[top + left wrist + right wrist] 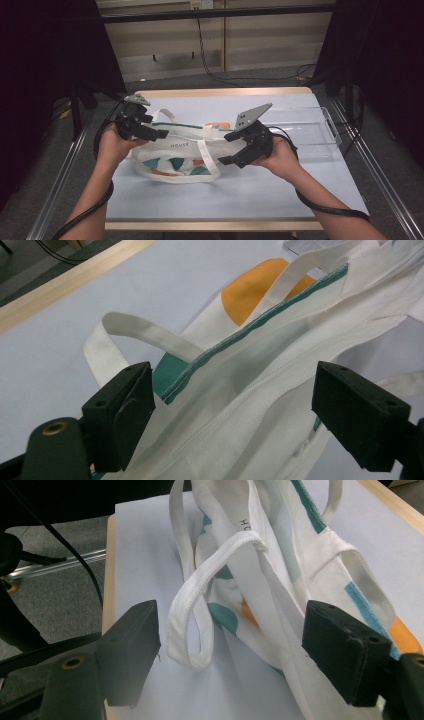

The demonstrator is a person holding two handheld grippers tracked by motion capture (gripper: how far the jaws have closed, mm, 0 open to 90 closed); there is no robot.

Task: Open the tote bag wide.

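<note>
A white cloth tote bag with teal and orange shapes lies on its side in the middle of the pale blue table top. My left gripper is at the bag's left end, jaws wide apart and open. In the left gripper view the bag's teal-lined rim runs between the jaws of the left gripper, and one handle loops to the left. My right gripper stands open at the bag's right end. In the right gripper view a handle loop and the bag's cloth lie between the jaws of the right gripper, untouched by the pads.
A clear plastic tray sits at the back right of the table. The table has a wooden edge in front and metal rails along both sides. Cables cross the floor behind.
</note>
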